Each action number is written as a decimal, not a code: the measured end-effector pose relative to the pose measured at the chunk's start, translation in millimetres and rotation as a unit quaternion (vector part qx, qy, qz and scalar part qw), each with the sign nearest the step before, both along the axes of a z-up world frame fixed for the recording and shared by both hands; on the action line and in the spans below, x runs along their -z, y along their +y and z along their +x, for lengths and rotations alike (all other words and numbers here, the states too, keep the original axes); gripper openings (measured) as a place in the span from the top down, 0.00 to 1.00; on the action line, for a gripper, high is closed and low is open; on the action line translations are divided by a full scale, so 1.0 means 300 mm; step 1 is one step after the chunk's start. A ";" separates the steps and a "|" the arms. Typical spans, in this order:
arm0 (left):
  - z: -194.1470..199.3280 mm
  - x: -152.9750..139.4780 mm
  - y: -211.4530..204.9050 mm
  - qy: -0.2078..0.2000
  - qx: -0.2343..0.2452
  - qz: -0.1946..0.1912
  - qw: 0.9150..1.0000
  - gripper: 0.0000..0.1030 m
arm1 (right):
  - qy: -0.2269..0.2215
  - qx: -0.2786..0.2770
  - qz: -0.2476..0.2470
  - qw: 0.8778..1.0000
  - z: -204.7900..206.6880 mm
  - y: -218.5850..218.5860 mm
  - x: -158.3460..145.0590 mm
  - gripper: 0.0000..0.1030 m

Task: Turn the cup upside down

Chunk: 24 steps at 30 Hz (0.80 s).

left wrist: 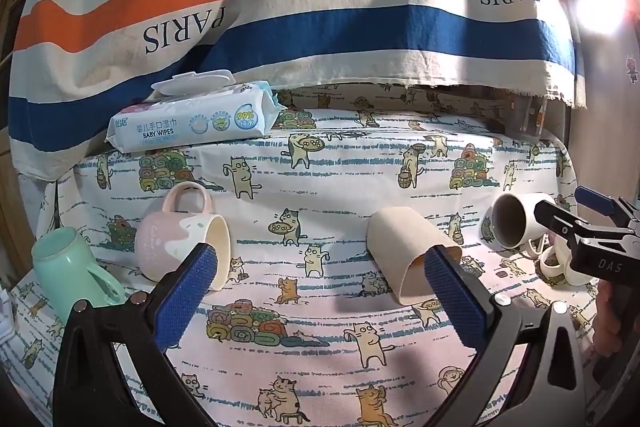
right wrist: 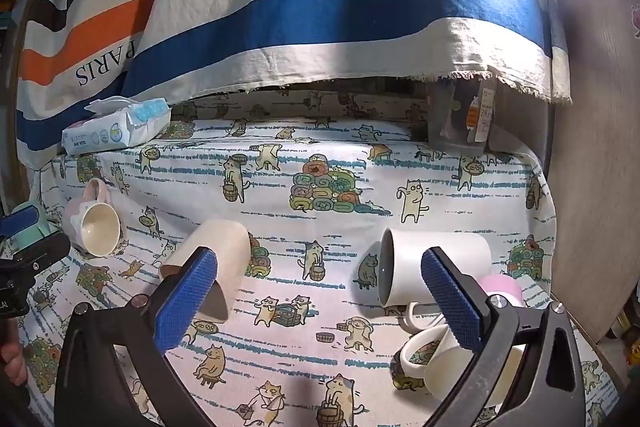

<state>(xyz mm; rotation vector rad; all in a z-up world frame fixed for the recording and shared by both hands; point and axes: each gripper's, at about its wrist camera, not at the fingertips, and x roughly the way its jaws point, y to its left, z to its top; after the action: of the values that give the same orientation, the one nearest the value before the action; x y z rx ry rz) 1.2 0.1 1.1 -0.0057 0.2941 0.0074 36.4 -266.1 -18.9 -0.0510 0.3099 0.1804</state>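
Several cups lie on their sides on the cat-print cloth. In the left wrist view a pink mug (left wrist: 180,239) lies at the left, a beige handleless cup (left wrist: 408,251) at centre right, a white mug (left wrist: 516,223) at the right, and a mint green cup (left wrist: 68,267) at far left. My left gripper (left wrist: 320,291) is open and empty, above the cloth between the pink mug and the beige cup. My right gripper (right wrist: 320,291) is open and empty, between the beige cup (right wrist: 220,259) and the white mug (right wrist: 432,271). It also shows in the left wrist view (left wrist: 576,211).
A pack of baby wipes (left wrist: 192,123) lies at the back left. A striped PARIS towel (left wrist: 320,7) hangs behind. A second white mug (right wrist: 448,363) and a pink object (right wrist: 502,287) lie at the right front. A clear container (right wrist: 460,119) stands at the back right. A wooden wall (right wrist: 592,147) borders the right.
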 end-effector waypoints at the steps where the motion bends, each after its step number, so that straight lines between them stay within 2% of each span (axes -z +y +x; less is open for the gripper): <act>1: 0.000 -0.001 0.001 0.000 0.000 0.000 1.000 0.00 | 0.001 0.000 -0.004 1.000 0.001 0.001 0.000 0.01; 24: -0.007 -0.004 0.004 -0.007 0.006 0.004 1.000 0.00 | -0.004 -0.001 -0.004 1.000 0.002 0.006 0.000 0.01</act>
<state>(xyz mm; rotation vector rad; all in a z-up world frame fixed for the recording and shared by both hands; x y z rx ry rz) -0.8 1.3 2.2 0.0038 0.2800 -0.0032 37.0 -264.4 -18.9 -0.0590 0.3033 0.1810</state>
